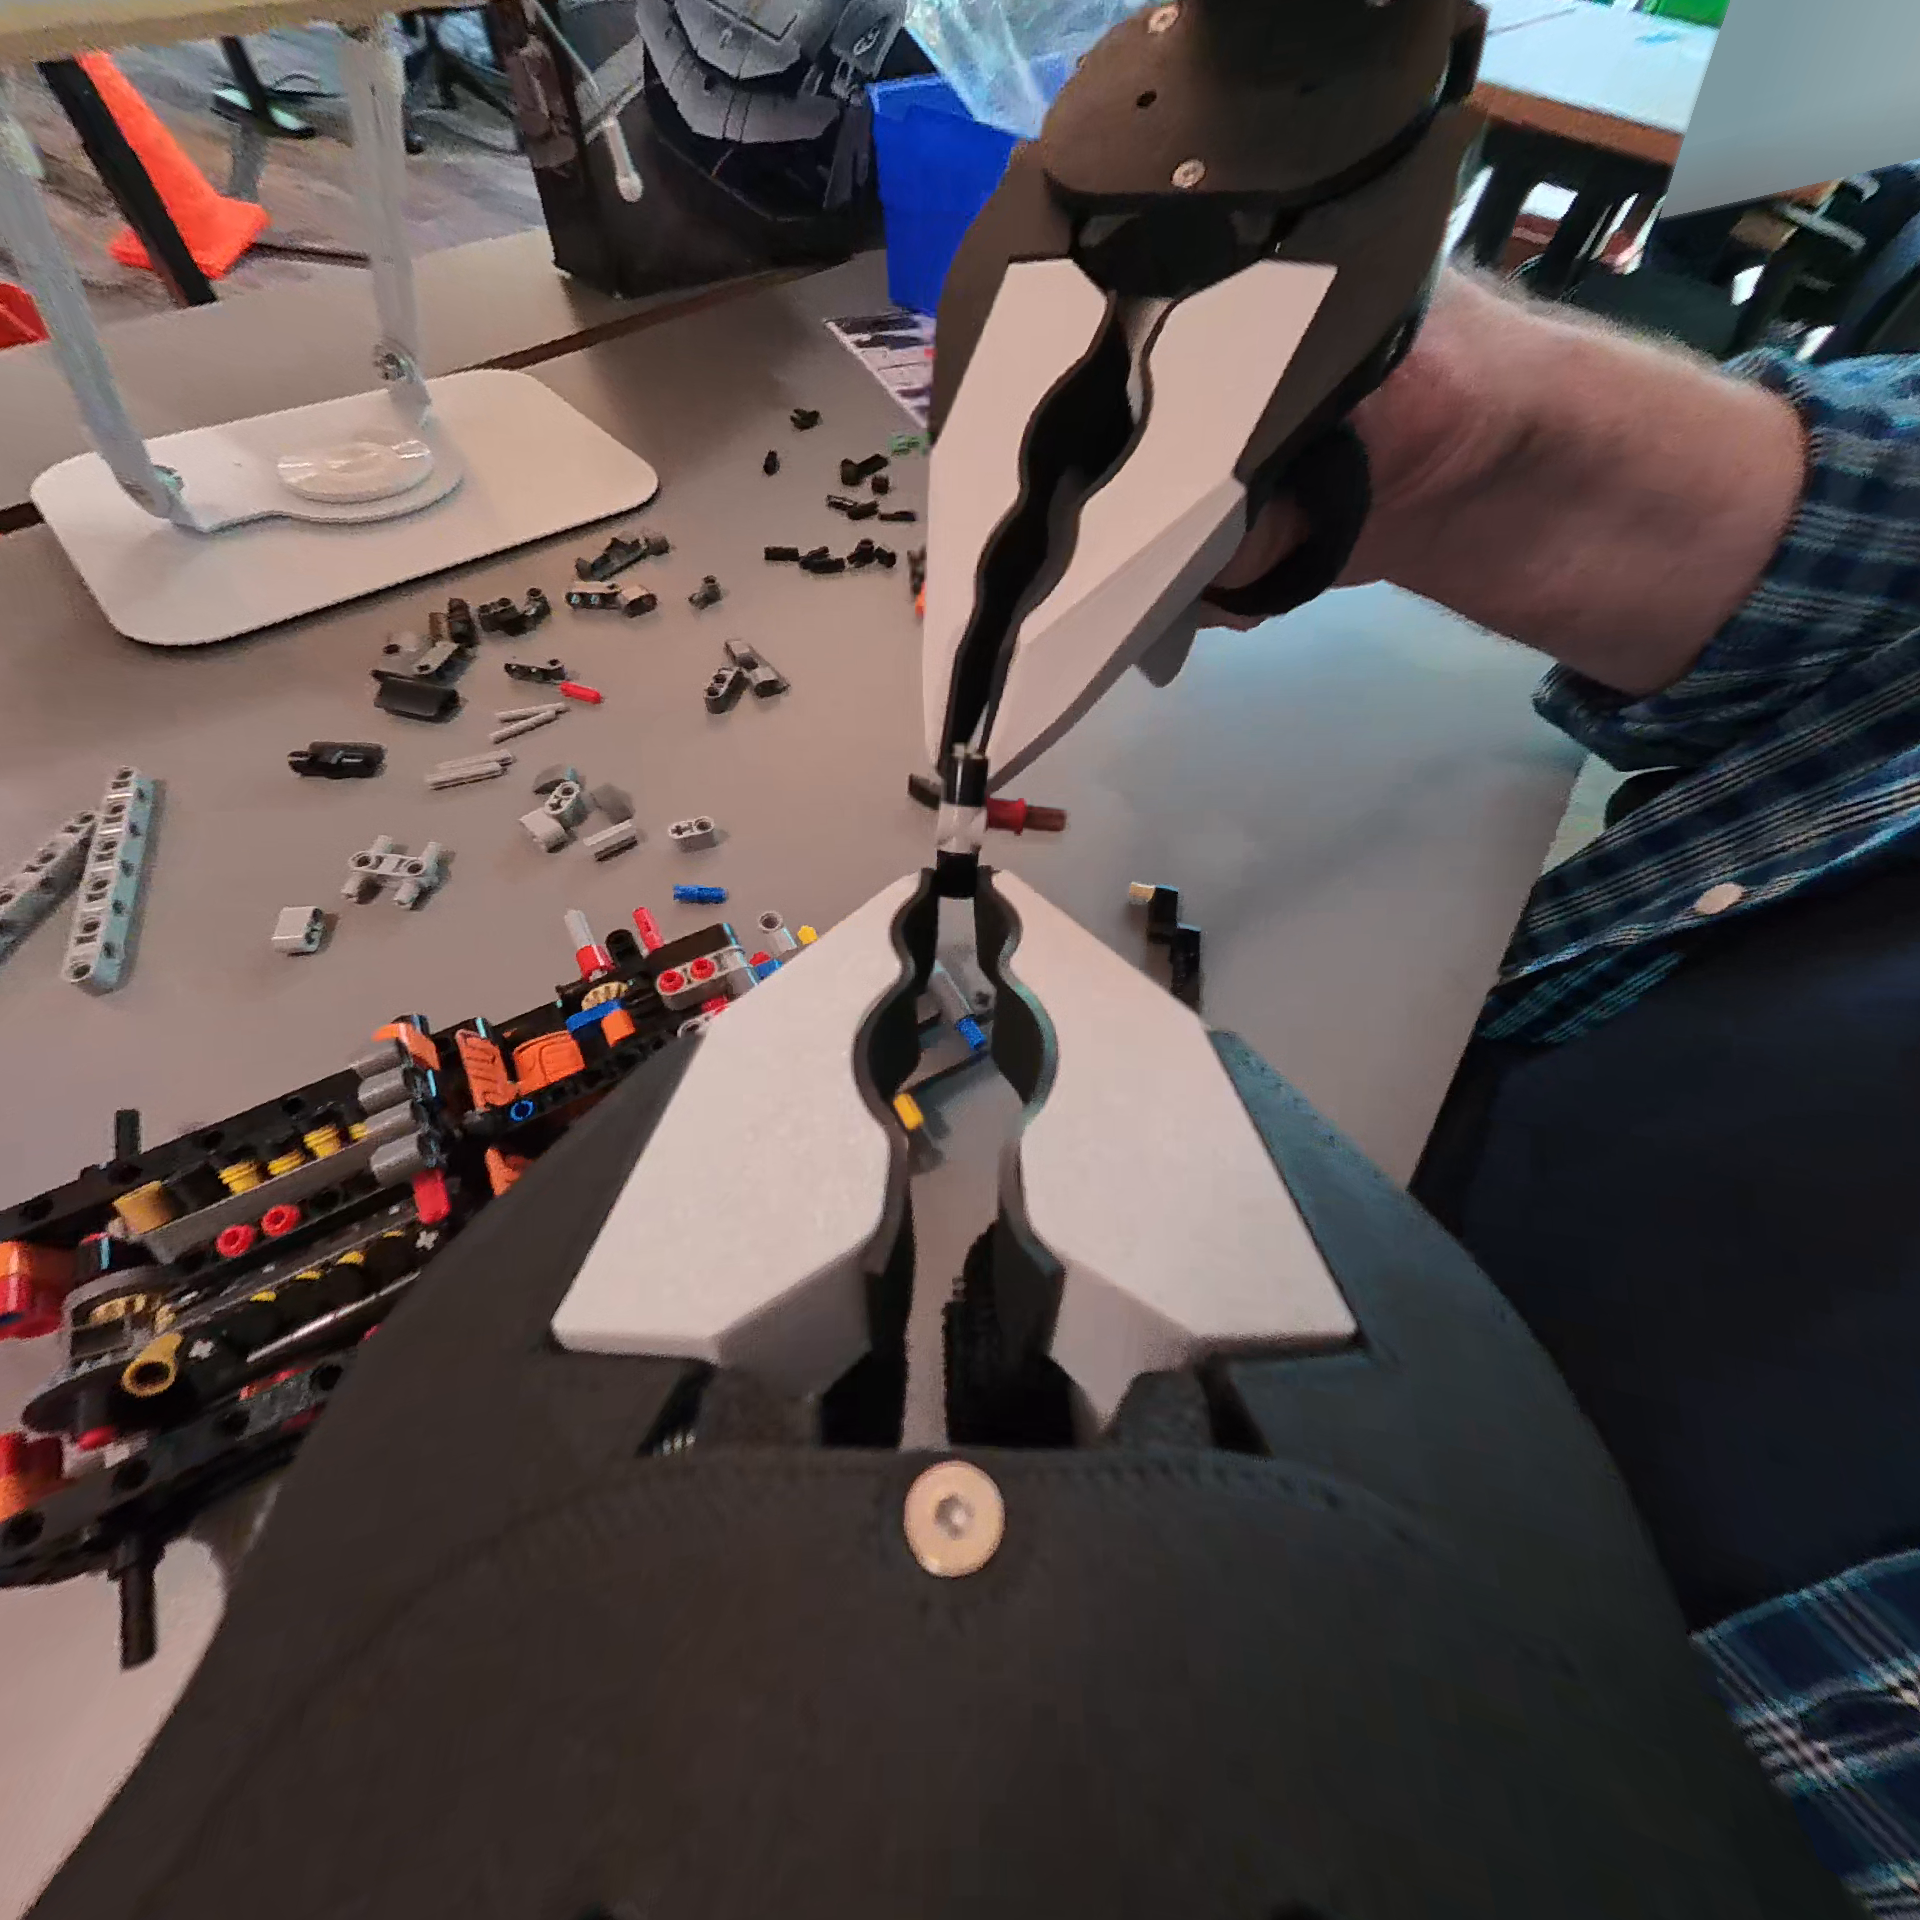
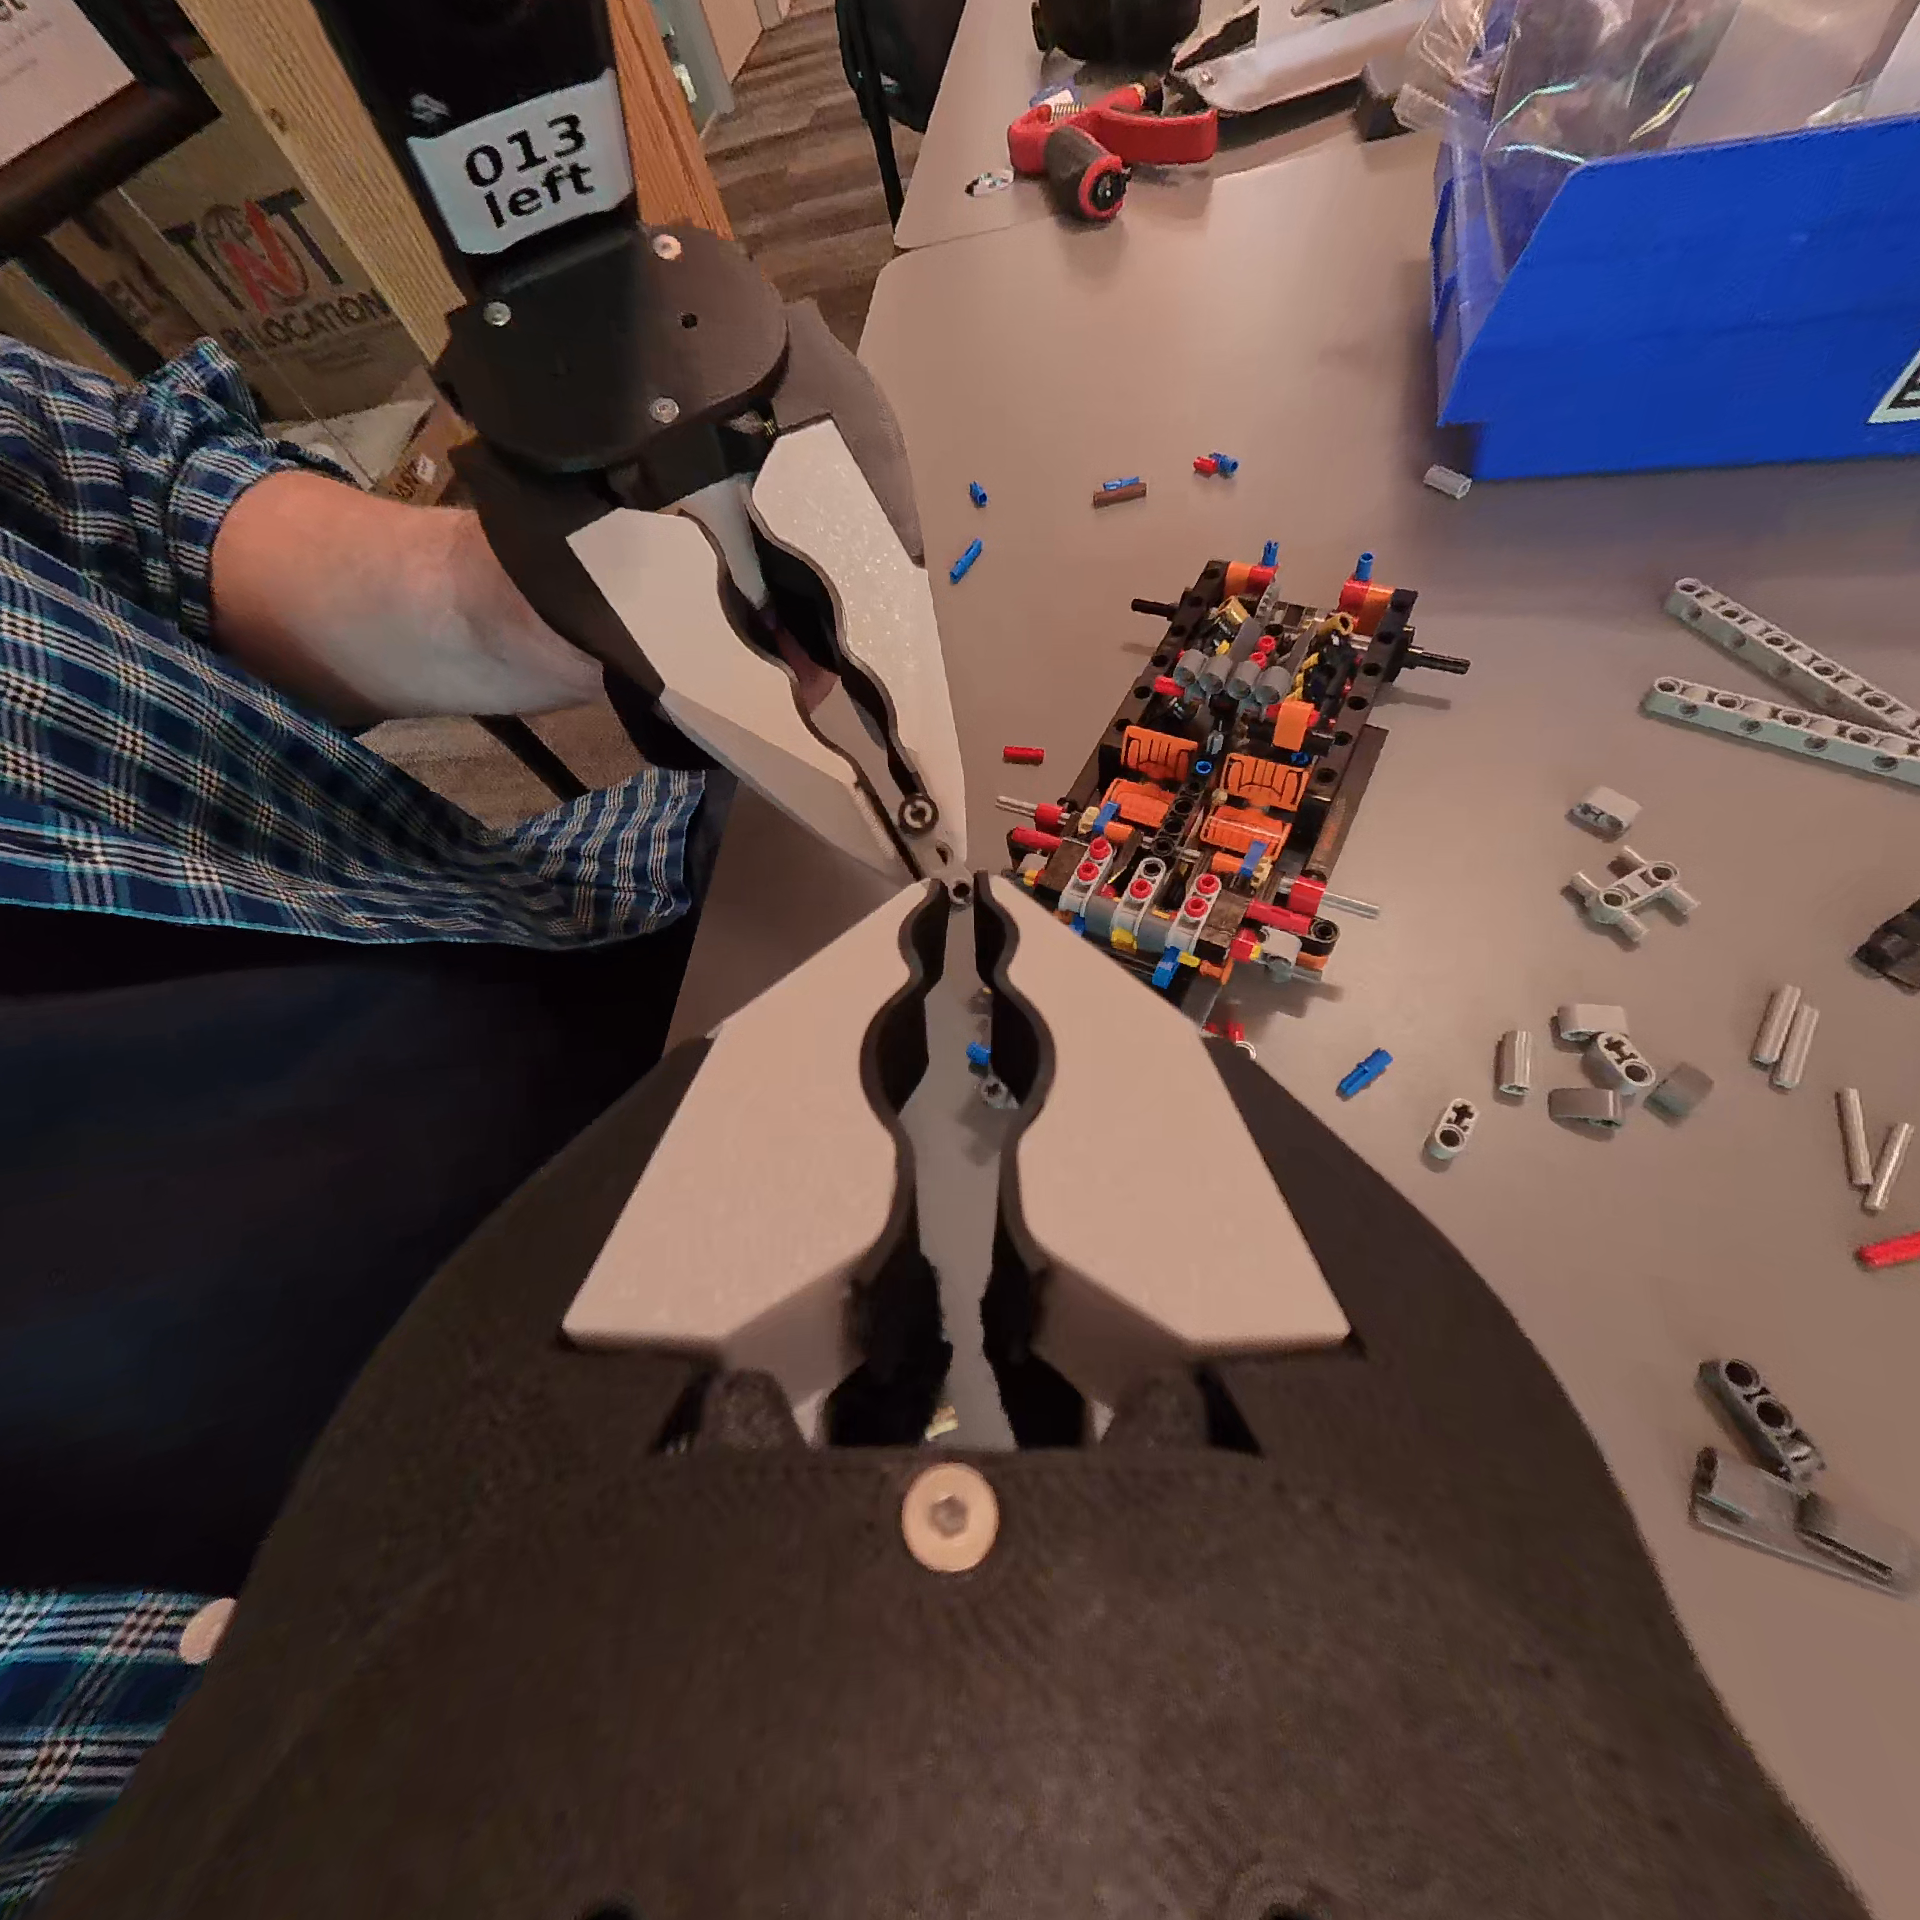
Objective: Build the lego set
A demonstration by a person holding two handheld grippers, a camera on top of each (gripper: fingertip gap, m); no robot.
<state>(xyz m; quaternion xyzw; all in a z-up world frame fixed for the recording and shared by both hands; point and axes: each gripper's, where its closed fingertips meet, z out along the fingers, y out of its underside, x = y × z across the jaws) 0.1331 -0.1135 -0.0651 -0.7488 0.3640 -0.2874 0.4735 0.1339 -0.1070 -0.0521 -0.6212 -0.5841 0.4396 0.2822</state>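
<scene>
The two grippers meet tip to tip above the table's front edge. My left gripper (image 1: 954, 881) is shut on a small black connector (image 1: 954, 871); in the right wrist view this gripper (image 2: 935, 847) comes in from the upper left and the connector (image 2: 916, 814) shows a round hole. My right gripper (image 2: 961, 891) is shut on a small black pin (image 2: 958, 888); in the left wrist view it (image 1: 964, 767) comes down from above and the pin (image 1: 961, 795) has a pale band. Pin and connector touch. The partly built black, orange and grey lego chassis (image 1: 312, 1195) (image 2: 1226, 790) lies on the table.
Loose grey and black lego pieces (image 1: 561, 810) (image 2: 1600, 1070) are scattered over the grey table (image 1: 1299, 727). Long grey beams (image 1: 109, 873) (image 2: 1787, 686) lie off to the side. A white stand base (image 1: 343, 499) and a blue bin (image 2: 1662, 312) stand farther back. A person's plaid sleeve (image 1: 1766, 623) is close by. Less than 4 cm separates the two grippers' tips.
</scene>
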